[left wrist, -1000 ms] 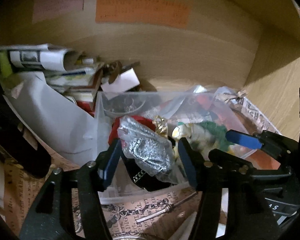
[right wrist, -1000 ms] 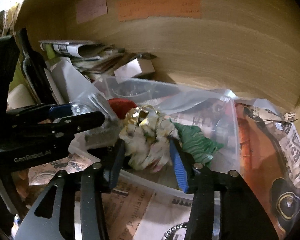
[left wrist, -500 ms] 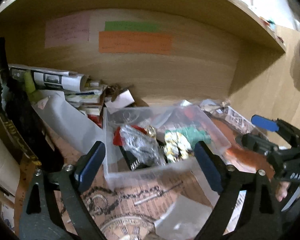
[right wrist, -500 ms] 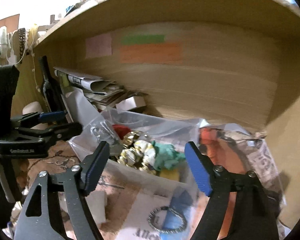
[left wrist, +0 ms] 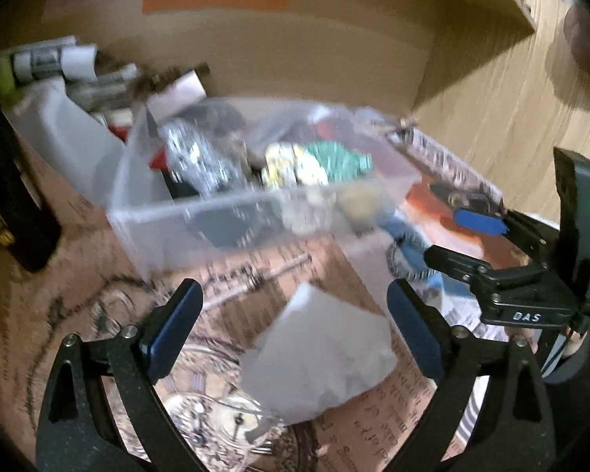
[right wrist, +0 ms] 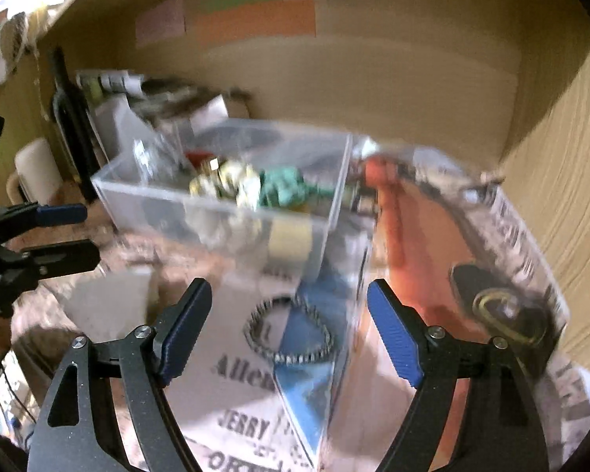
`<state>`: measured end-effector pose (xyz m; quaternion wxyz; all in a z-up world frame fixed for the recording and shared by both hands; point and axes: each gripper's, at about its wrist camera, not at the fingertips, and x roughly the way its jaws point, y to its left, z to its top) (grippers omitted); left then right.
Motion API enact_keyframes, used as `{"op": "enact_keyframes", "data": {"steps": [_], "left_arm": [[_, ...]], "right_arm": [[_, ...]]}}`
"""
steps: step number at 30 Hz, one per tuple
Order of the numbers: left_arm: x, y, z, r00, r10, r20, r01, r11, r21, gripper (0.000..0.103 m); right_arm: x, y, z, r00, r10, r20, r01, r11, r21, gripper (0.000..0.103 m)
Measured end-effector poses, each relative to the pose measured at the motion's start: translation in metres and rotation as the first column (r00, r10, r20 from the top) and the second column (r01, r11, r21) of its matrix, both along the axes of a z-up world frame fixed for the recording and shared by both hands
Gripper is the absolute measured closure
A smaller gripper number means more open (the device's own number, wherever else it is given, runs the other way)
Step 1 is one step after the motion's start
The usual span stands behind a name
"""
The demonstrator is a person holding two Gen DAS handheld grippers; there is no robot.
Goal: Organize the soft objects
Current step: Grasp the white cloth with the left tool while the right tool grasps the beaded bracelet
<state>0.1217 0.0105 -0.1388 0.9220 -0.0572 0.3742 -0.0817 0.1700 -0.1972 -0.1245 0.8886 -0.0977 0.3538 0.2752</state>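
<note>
Both grippers have pulled back from the clear plastic bin (left wrist: pixel 224 212) since a second ago, when each was closed around a soft item inside it; those items now lie in the bin and both frames are smeared by motion. In the left wrist view, the left gripper (left wrist: pixel 295 326) stands wide and empty above the printed paper (left wrist: pixel 59 314) lining the shelf, with a crumpled white sheet (left wrist: pixel 318 358) between its fingers. The silvery bag (left wrist: pixel 194 157), the yellow-white bundle (left wrist: pixel 295 169) and the green cloth (left wrist: pixel 340 159) sit in the bin ahead. In the right wrist view, the right gripper (right wrist: pixel 291 330) is likewise wide and empty, hovering over a beaded bracelet (right wrist: pixel 289 330) on a blue-and-white sheet (right wrist: pixel 306 393). The bin stands just beyond, the green cloth and pale bundle inside it, an orange packet (right wrist: pixel 409 236) beside its right wall.
</note>
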Motion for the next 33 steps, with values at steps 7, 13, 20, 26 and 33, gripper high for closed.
{"op": "enact_keyframes", "data": {"steps": [7, 13, 20, 26, 33], "left_arm": [[0.003, -0.007, -0.025, 0.997, -0.024, -0.071, 0.025, 1.0, 0.007, 0.007], [0.002, -0.013, -0.031, 0.995, -0.058, -0.083, 0.057, 0.998, -0.015, 0.03], [-0.002, -0.013, -0.021, 0.996, -0.064, -0.058, 0.063, 0.998, -0.02, 0.056], [-0.011, -0.008, 0.004, 0.998, -0.049, 0.028, 0.049, 0.999, -0.003, 0.058], [-0.009, 0.001, 0.047, 0.988, -0.001, 0.155, 0.002, 1.0, -0.002, 0.058]], "right_arm": [[0.012, 0.0, -0.026, 0.994, 0.028, -0.104, -0.03, 0.999, -0.016, 0.024], [0.01, 0.006, -0.032, 0.99, 0.056, -0.126, -0.061, 0.998, -0.032, 0.048], [0.006, 0.006, -0.03, 0.993, 0.06, -0.104, -0.064, 0.998, -0.03, 0.082], [-0.001, 0.005, -0.017, 0.996, 0.063, -0.057, -0.063, 0.998, 0.003, 0.083], [-0.009, 0.005, 0.02, 0.996, 0.07, 0.046, -0.073, 0.995, 0.075, 0.083]]}}
